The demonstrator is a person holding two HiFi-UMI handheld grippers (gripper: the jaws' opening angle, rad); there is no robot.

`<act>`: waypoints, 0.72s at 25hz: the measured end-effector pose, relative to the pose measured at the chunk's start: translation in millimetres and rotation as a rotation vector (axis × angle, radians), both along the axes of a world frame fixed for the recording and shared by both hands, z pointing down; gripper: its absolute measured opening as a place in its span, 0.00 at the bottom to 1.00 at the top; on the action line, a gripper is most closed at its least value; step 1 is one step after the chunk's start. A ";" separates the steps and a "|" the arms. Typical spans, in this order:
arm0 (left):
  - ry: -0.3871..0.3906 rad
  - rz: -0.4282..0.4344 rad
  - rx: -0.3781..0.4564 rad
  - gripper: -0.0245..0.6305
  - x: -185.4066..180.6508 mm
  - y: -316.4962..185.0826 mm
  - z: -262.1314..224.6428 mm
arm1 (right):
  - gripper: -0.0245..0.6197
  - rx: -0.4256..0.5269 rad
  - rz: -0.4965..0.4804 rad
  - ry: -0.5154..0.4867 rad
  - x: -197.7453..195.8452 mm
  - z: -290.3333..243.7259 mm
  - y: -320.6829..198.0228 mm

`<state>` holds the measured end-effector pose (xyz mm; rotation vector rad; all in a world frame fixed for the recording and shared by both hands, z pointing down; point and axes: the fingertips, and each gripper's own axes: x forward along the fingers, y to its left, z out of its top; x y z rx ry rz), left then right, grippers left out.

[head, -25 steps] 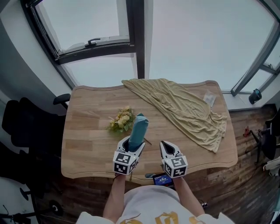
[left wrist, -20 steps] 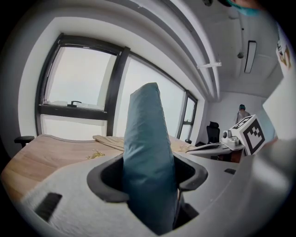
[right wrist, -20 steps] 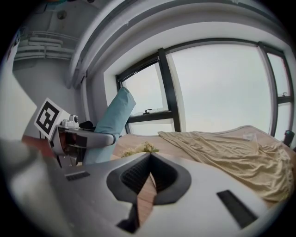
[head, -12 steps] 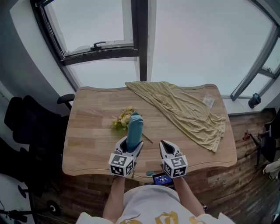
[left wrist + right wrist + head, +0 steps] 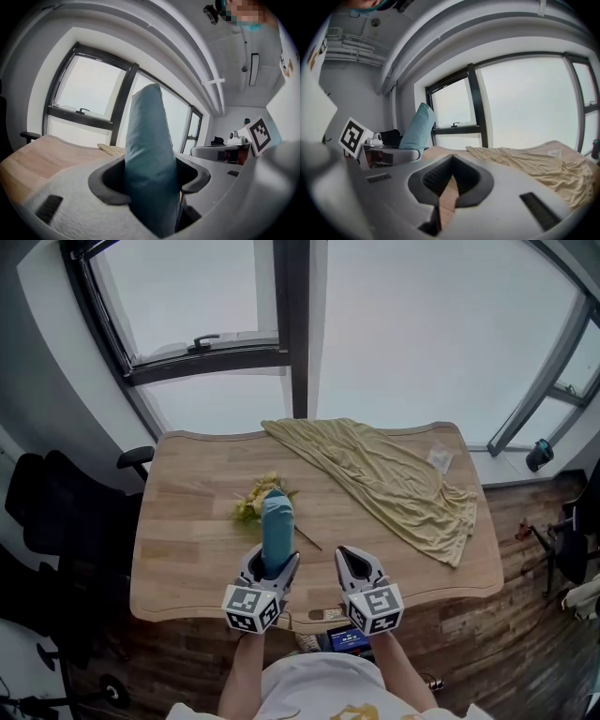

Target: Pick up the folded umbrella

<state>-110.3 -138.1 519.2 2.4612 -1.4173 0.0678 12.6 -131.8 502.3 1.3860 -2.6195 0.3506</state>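
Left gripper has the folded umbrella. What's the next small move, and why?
Probably lift the left gripper a little straight up. Its jaws clamp the teal umbrella, whose far end hangs over the flower bunch on the table, so extra height should clear them. The right gripper is shut and empty.

"Is there any writing you can read around your claws?"

"None. You only have black-and-white square markers (image 5: 251, 606) on the cube of your left gripper (image 5: 269, 564) and of your right gripper (image 5: 350, 560). They are patterns, not letters."

"And the pale tag (image 5: 439, 459) on the cloth (image 5: 394, 479), well beyond your right claw?"

"Too small for you to read. So is the lit blue screen (image 5: 349, 639) just behind that claw."
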 end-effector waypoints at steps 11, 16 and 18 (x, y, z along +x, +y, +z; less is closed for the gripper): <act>-0.004 -0.055 -0.001 0.48 7.1 25.4 -6.3 | 0.05 -0.012 -0.034 -0.020 9.5 -1.4 16.6; 0.005 -0.109 0.008 0.48 13.9 50.8 -19.9 | 0.05 0.012 -0.058 -0.006 19.3 -9.3 33.4; 0.004 -0.126 0.021 0.48 18.0 61.6 -26.9 | 0.05 0.020 -0.072 -0.010 22.4 -13.2 42.4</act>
